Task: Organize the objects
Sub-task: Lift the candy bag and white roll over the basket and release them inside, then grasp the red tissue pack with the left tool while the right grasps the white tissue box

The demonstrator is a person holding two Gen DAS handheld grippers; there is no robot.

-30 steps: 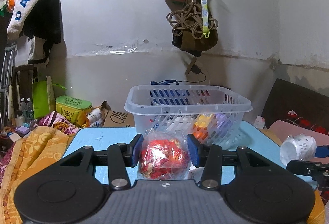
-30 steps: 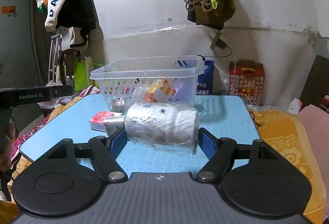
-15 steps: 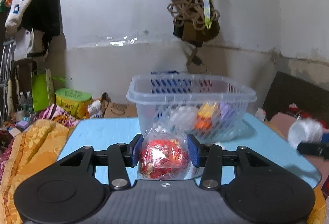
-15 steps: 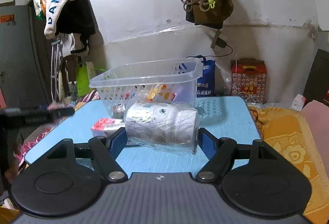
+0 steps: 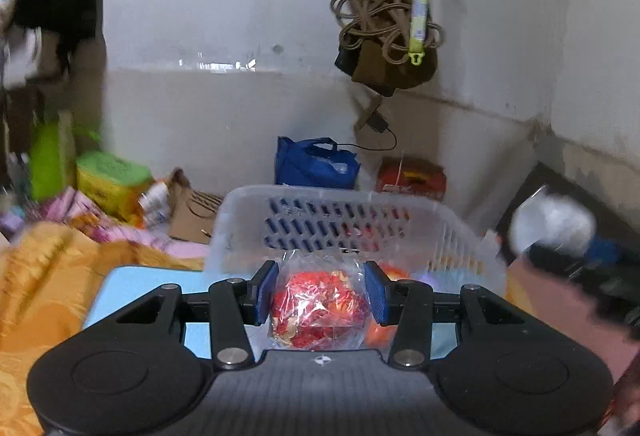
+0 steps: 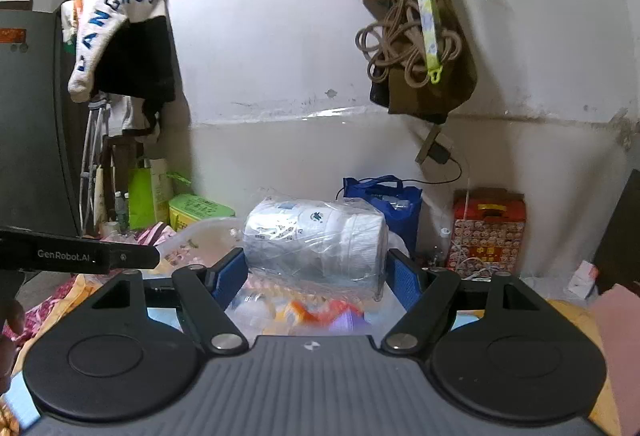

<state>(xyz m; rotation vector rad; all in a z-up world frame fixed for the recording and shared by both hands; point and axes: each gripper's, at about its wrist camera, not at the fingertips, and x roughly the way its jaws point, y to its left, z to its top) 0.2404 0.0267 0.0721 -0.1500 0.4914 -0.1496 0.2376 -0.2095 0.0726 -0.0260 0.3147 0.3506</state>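
Observation:
My left gripper [image 5: 320,292] is shut on a clear bag of red snacks [image 5: 318,310], held just in front of the near wall of the clear plastic basket [image 5: 348,220] on the blue table [image 5: 132,288]. My right gripper [image 6: 312,274] is shut on a plastic-wrapped stack of white paper cups [image 6: 316,238], held above the basket, whose colourful contents [image 6: 308,310] show blurred below the fingers. The right gripper with the cups also shows blurred at the right of the left wrist view [image 5: 556,232]. The left gripper's arm [image 6: 76,256] shows at the left of the right wrist view.
Orange patterned cloth [image 5: 40,296] lies left of the table. A blue bag [image 5: 316,163], a red box [image 6: 488,232], a green box [image 5: 108,179] and a cardboard box [image 5: 192,211] stand by the wall behind. A brown bag with rope [image 6: 416,55] hangs above.
Both grippers rose and moved toward the basket with their loads. The right gripper went from table level in front of the basket to above it. The left now looks down at the basket's rim.

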